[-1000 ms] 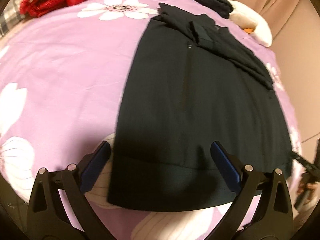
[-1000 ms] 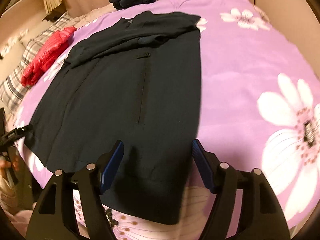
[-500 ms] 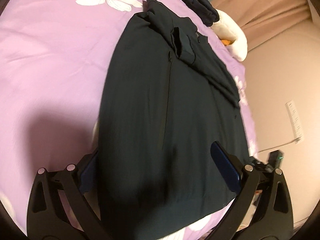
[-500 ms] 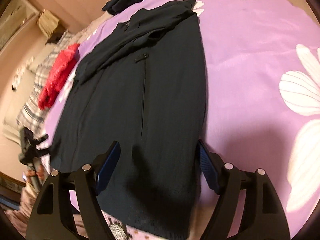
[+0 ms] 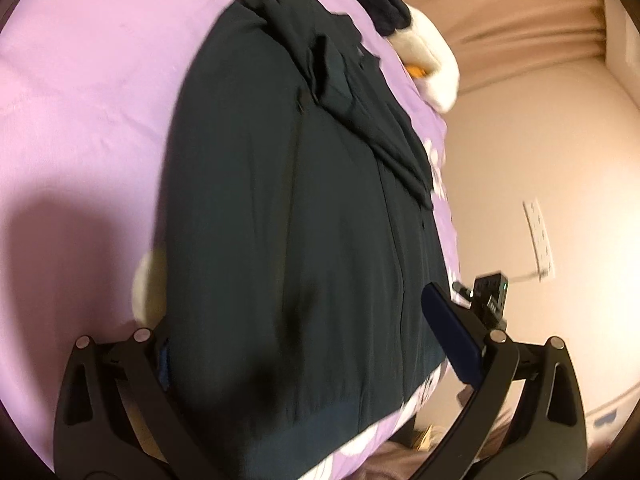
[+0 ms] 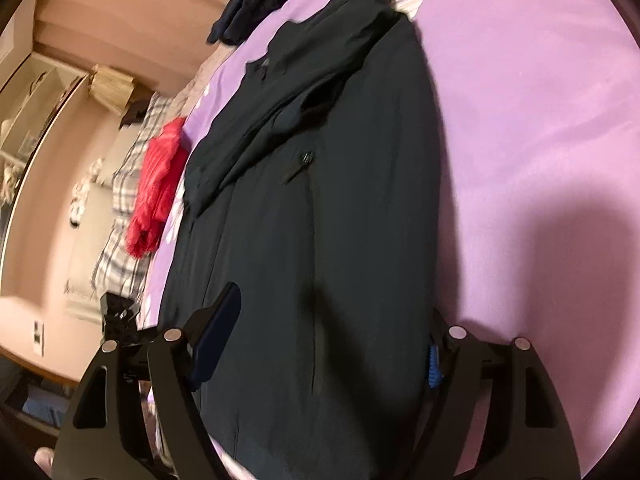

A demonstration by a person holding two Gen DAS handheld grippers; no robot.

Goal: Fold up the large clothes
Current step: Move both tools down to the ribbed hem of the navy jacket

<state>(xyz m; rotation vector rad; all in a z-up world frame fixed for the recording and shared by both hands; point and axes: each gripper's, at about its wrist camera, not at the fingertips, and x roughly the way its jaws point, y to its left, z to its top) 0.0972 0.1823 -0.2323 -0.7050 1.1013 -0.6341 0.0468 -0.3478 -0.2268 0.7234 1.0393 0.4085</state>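
Observation:
A large dark jacket lies flat on the purple flowered bed cover, its sleeves folded across the chest at the far end. My left gripper stands open low over the hem end; its left finger is partly hidden by the jacket's left edge, and its right pad hangs over the fabric near the right side. In the right wrist view the same jacket fills the middle. My right gripper is open over the hem, its right finger tucked at the jacket's right edge.
A red garment and a plaid cloth lie at the bed's left side. Folded dark clothing and a white plush toy sit past the collar. The bed's right edge drops off toward a beige wall.
Both grippers have tilted and come lower and closer to the jacket's hem end. Each outer finger now sits at a side edge of the jacket, where before both hung above it.

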